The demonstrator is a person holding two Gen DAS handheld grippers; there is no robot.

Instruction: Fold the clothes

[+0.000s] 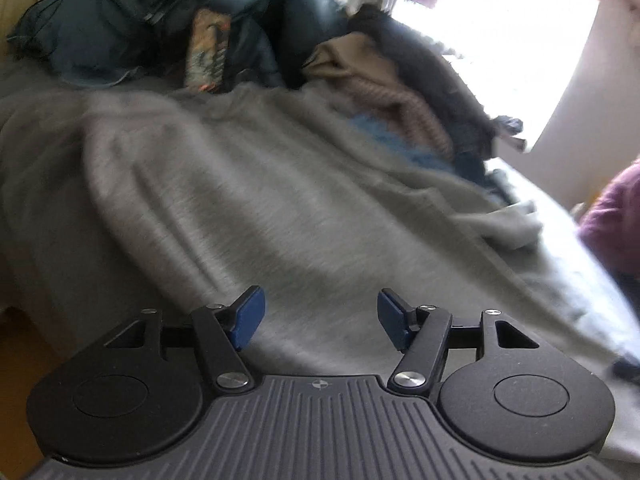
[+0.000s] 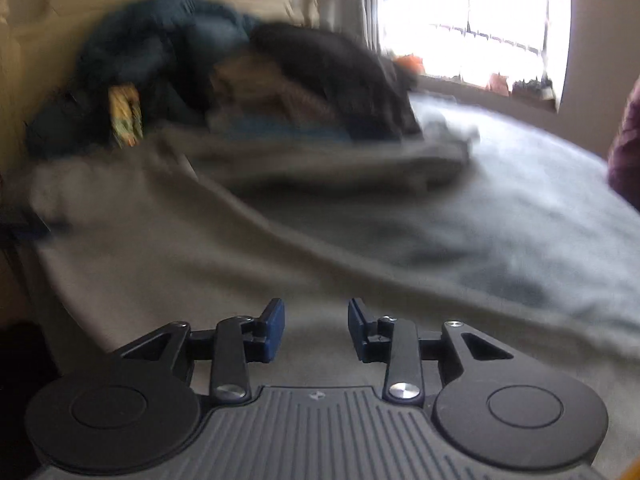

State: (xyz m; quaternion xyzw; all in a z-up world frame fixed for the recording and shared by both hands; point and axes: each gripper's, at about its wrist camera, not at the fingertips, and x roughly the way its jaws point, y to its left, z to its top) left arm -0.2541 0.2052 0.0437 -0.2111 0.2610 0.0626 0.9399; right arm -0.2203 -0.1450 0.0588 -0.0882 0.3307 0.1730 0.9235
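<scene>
A bright window (image 2: 472,24) fills the right wrist view at about one o'clock, blown out with daylight, and small blurred objects line its sill (image 2: 500,88). A pale curtain (image 2: 370,4) hangs at its left edge, toward twelve o'clock. A cream wall (image 2: 60,12) runs at ten o'clock, and a wooden floor (image 1: 24,344) shows at eight o'clock in the left wrist view.
</scene>
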